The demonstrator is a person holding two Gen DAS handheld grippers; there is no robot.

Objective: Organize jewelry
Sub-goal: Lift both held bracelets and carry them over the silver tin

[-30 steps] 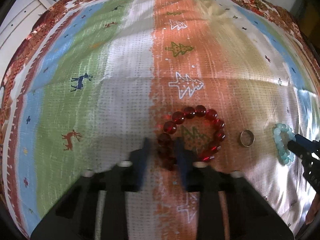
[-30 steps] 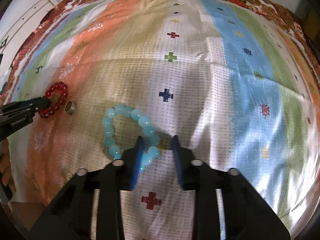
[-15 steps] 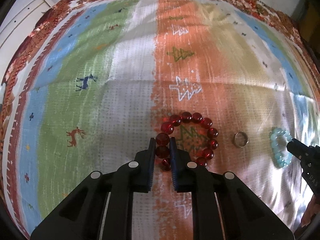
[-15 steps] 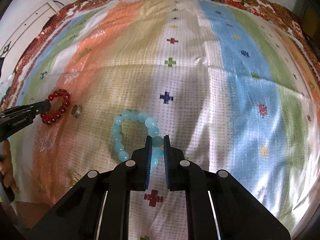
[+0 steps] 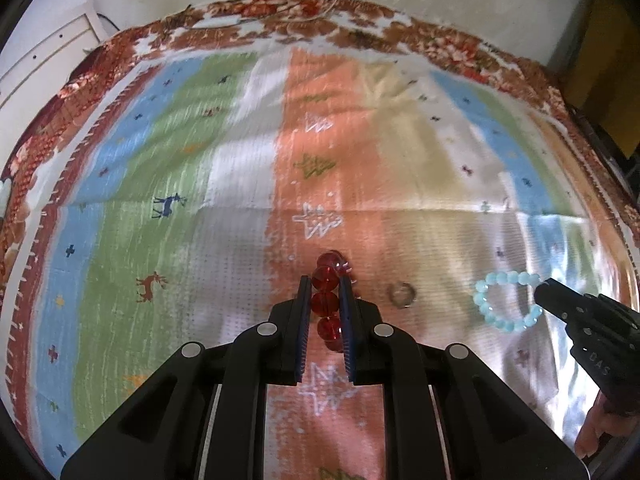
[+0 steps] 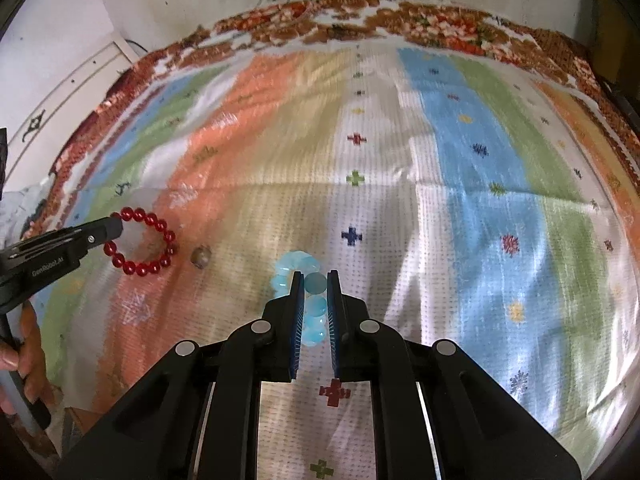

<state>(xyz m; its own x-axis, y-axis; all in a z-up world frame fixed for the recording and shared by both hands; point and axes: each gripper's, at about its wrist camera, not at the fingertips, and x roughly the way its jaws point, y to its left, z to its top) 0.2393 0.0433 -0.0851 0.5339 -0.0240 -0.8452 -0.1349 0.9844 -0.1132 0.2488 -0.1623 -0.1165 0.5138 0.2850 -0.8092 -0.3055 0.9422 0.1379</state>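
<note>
1. The left gripper (image 5: 325, 298) is clamped on the red bracelet (image 5: 326, 304), lifted just left of the ring (image 5: 401, 295).
2. The right gripper (image 6: 312, 292) pinches the blue bracelet (image 6: 310, 304), raised just right of the ring.
3. Both look light, floppy and slick-beaded; I'd say gripping across the strand between beads is safest, since a hard squeeze could pop them out.

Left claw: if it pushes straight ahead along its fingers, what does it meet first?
Nothing but cloth, probably. The left claw is shut on the red glass-bead bracelet; beyond its tips lies only the striped patterned tablecloth, then the wall. The small metal ring sits off to the right. Depth is uncertain.
</note>
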